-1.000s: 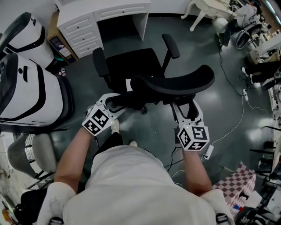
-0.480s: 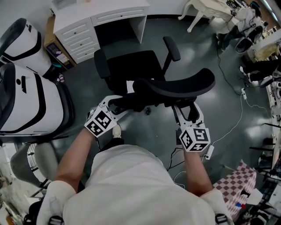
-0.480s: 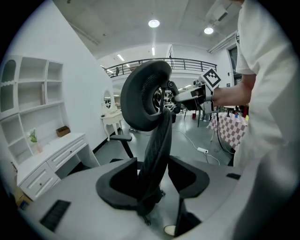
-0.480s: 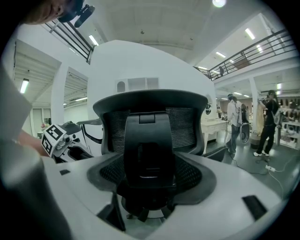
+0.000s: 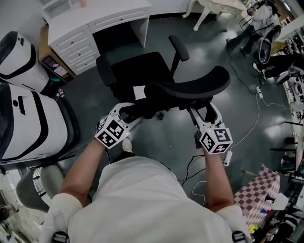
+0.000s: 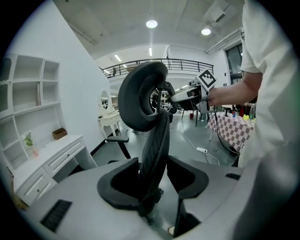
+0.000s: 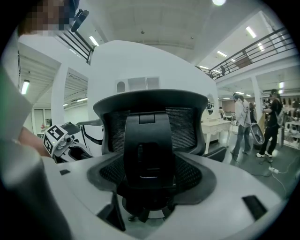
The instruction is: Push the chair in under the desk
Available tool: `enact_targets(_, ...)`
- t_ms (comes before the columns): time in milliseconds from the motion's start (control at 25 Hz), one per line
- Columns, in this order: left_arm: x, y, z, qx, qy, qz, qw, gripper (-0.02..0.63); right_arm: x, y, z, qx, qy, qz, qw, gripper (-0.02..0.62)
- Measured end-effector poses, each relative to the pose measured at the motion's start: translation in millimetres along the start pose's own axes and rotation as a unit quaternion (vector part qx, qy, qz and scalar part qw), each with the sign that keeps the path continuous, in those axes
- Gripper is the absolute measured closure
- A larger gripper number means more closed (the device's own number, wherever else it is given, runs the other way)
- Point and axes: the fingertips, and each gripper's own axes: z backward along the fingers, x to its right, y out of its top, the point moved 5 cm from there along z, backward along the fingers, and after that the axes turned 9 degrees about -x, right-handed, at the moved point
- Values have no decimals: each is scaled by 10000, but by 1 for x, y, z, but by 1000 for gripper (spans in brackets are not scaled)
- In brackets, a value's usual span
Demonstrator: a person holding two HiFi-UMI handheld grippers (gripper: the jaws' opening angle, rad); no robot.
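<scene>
Jaws of left gripper [image 5: 127, 113] are closing around backrest [image 5: 190, 88] edge; right gripper [image 5: 204, 114] stands wide behind it, push seemingly imminent.

Two large white-and-black pods [image 5: 23, 118] are noted well to the left of the left fingers [image 5: 118, 109]. A brown box [image 5: 51, 66] is seen ahead and to the left of them. Cables [image 5: 254, 126] are laid over the grey floor [image 5: 161, 137] to the right of the right fingers [image 5: 216, 115], with a power strip [image 5: 227, 159] just behind them. A checkered cloth [image 5: 260, 190] is recorded further back and right. A white ornate table [image 5: 213, 7] is observed well ahead
</scene>
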Motion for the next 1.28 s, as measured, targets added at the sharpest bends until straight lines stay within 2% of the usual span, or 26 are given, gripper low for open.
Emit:
enact_targets(720, -53, 19, -23, 87, -323, -269, 9991, 445, 32, 31, -53, 84, 121, -21, 9999, 282)
enact_targets(1280, -97, 23, -37, -67, -228, -92, 9997, 445, 43, 54, -101, 12, 272, 66, 9996, 282)
